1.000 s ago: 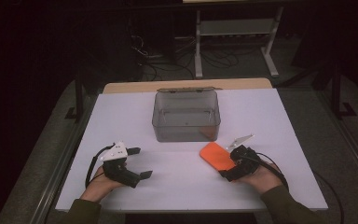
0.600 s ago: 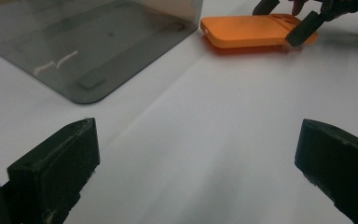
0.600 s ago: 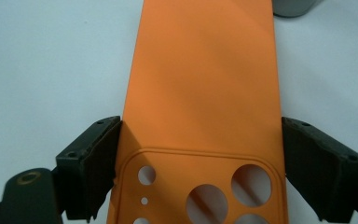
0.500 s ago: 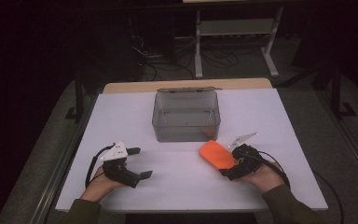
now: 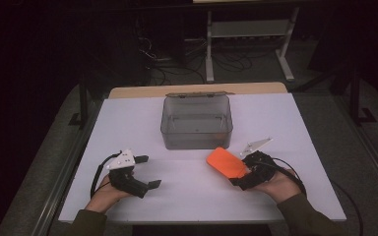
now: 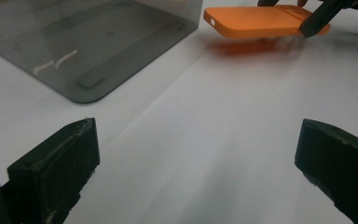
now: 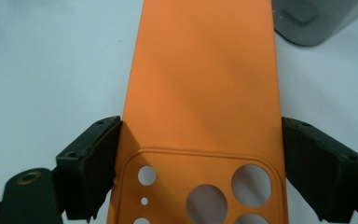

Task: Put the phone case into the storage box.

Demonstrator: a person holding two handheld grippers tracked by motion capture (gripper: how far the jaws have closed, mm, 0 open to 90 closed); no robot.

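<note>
The right tool (image 5: 241,173) is clamped on the orange phone case (image 5: 225,162), one jaw on each long edge at the camera-cutout end, as the right gripper view shows (image 7: 200,93). The case is held clear of the bench (image 5: 187,196); in the left gripper view its shadow lies on the white surface beneath it (image 6: 261,21).

Governing relation: the long axis of the case runs from the right tool toward the far left, and its free end points at the near right corner of the grey translucent box (image 5: 197,123). The box stands open-topped at the far centre of the bench, just beyond the free end of the case and not touching it.

The left tool (image 5: 145,172) rests at the near left with its jaws wide and nothing between them, well apart from the case. The right hand is therefore the nearer one, and placement into the box would probably call for a lift over the near wall, continuing along the case's own axis.
</note>
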